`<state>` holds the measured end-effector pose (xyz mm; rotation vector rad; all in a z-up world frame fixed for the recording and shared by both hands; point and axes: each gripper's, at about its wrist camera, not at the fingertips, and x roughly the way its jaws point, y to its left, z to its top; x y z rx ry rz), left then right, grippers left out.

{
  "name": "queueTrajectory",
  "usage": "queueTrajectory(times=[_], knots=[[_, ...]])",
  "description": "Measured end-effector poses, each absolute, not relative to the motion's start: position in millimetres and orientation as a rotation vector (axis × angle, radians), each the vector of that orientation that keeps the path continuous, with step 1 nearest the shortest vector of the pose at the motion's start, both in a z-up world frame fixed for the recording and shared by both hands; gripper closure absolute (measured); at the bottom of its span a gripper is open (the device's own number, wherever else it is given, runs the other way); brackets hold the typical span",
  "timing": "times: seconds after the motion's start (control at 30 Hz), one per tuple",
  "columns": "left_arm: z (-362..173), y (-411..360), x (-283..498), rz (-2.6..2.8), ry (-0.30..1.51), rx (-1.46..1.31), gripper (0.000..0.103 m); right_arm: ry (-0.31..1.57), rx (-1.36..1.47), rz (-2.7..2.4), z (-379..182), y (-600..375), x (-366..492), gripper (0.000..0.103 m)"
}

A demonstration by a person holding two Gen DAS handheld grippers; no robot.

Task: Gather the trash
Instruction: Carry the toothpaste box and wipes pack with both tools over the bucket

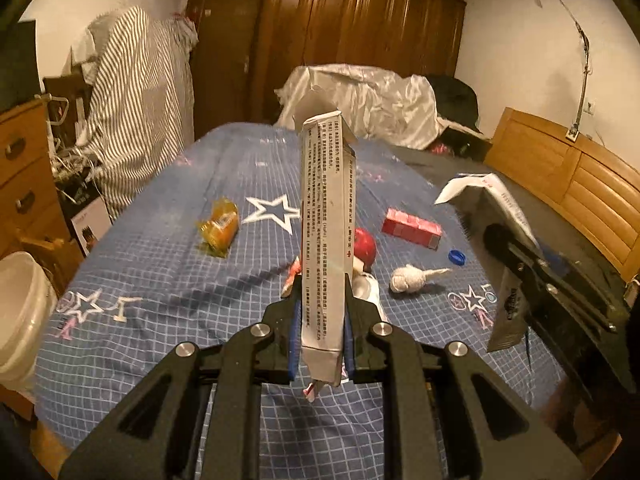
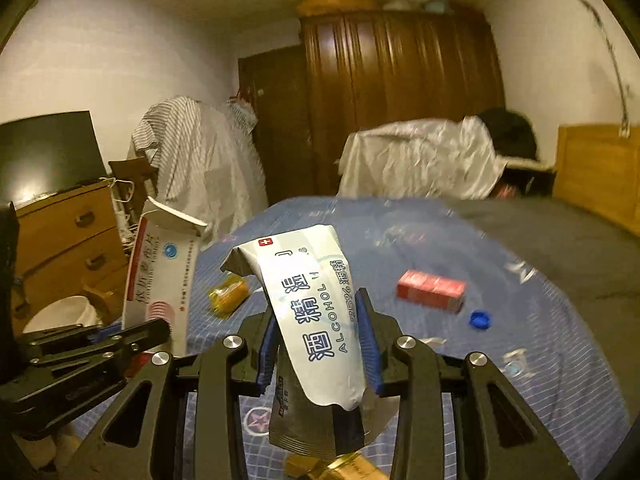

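My left gripper (image 1: 322,332) is shut on a flattened white carton (image 1: 324,220) with printed text, which stands upright above the blue star-print bedsheet (image 1: 160,280). My right gripper (image 2: 320,340) is shut on a white alcohol wipes packet (image 2: 316,312), with a dark foil pouch (image 2: 304,420) hanging under it. Each gripper shows in the other's view: the right gripper (image 1: 516,252) at the right, the left gripper (image 2: 152,334) with the carton (image 2: 160,276) at the left. On the bed lie an orange wrapper (image 1: 218,228), a red box (image 1: 412,227), a blue cap (image 1: 457,257), a crumpled tissue (image 1: 412,278) and a red round thing (image 1: 364,246).
A white bucket (image 1: 20,312) stands on the floor left of the bed, beside a wooden chest of drawers (image 1: 24,168). A dark grey blanket (image 2: 560,248) covers the bed's right side, by a wooden headboard (image 1: 560,168). Striped cloth (image 1: 136,104) and a white sheet pile (image 1: 368,96) lie beyond.
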<state>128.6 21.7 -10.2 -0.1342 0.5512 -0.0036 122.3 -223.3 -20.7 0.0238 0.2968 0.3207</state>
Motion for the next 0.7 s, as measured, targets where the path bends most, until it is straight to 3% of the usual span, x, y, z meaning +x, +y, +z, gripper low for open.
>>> queueTrajectory(times=[0.7], knots=[[12, 1, 110, 0.019, 0.476, -0.077, 0.088, 0.222, -0.005, 0.234, 9, -248, 69, 0.066]])
